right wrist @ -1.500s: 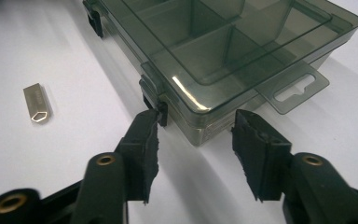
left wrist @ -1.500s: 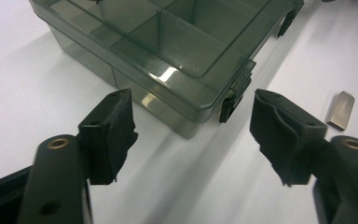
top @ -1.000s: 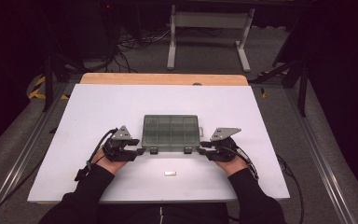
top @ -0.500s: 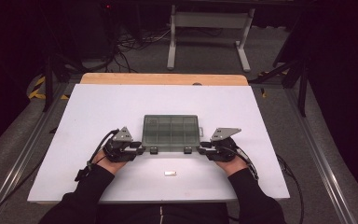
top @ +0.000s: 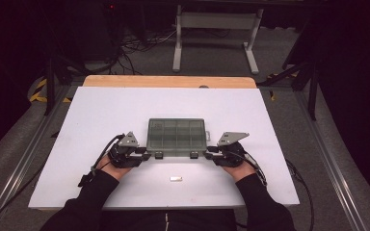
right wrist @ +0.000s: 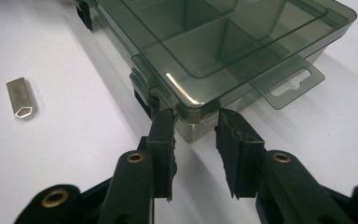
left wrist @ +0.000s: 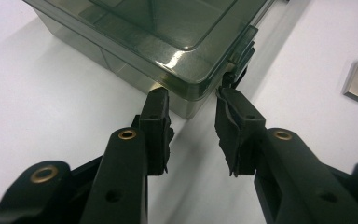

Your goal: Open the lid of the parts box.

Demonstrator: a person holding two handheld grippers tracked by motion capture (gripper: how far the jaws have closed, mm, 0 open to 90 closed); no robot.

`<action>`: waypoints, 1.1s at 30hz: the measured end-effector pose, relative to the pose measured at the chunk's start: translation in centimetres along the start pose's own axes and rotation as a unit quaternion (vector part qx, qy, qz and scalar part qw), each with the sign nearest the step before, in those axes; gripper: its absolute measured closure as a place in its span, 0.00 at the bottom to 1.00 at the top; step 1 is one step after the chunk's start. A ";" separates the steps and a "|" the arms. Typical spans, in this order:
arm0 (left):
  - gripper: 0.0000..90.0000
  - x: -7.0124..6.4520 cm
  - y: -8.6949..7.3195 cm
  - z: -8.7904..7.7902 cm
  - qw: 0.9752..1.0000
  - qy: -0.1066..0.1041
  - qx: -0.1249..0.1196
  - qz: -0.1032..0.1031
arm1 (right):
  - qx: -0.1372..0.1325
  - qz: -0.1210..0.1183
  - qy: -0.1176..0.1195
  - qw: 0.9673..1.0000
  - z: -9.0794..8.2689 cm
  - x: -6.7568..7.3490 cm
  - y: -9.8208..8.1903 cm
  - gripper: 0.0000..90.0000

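Observation:
A smoky translucent compartment box (top: 177,137) lies with its lid down in the middle of the white table (top: 101,110). My left gripper (top: 147,155) is at the box's front left corner, my right gripper (top: 208,153) at its front right corner. In the left gripper view the left gripper (left wrist: 191,100) is open, its tips straddling the corner of the box (left wrist: 168,28) beside a dark latch (left wrist: 240,56). In the right gripper view the right gripper (right wrist: 196,122) is open too, tips against the other corner of the box (right wrist: 223,42).
A small silver metal piece (top: 175,179) lies loose on the table in front of the box, between my hands. A wooden strip (top: 168,81) borders the table's far edge. The box has a hang tab (right wrist: 286,81) on its right side.

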State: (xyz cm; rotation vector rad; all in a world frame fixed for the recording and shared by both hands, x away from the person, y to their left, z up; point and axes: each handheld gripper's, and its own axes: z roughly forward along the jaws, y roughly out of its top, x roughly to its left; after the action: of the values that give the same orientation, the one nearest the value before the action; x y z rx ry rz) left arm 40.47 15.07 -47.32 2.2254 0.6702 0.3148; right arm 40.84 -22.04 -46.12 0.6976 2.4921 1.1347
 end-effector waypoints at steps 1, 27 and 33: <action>0.73 0.0 0.0 0.0 1.000 0.000 0.000 0.001 | 0.000 0.000 0.000 1.000 0.0 0.0 0.0 0.75; 0.72 0.1 0.0 -0.1 1.000 -0.003 -0.003 -0.002 | -0.016 -0.003 0.001 1.000 -0.3 0.1 0.2 0.79; 0.72 0.1 0.0 0.0 1.000 -0.004 -0.002 -0.002 | -0.033 -0.003 0.003 0.999 -0.6 0.1 0.3 0.79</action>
State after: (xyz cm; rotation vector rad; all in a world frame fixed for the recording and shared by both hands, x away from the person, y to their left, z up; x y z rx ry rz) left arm 40.54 15.17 -47.31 2.2201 0.6686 0.3064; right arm 40.59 -22.19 -45.47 0.6678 2.4491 1.2123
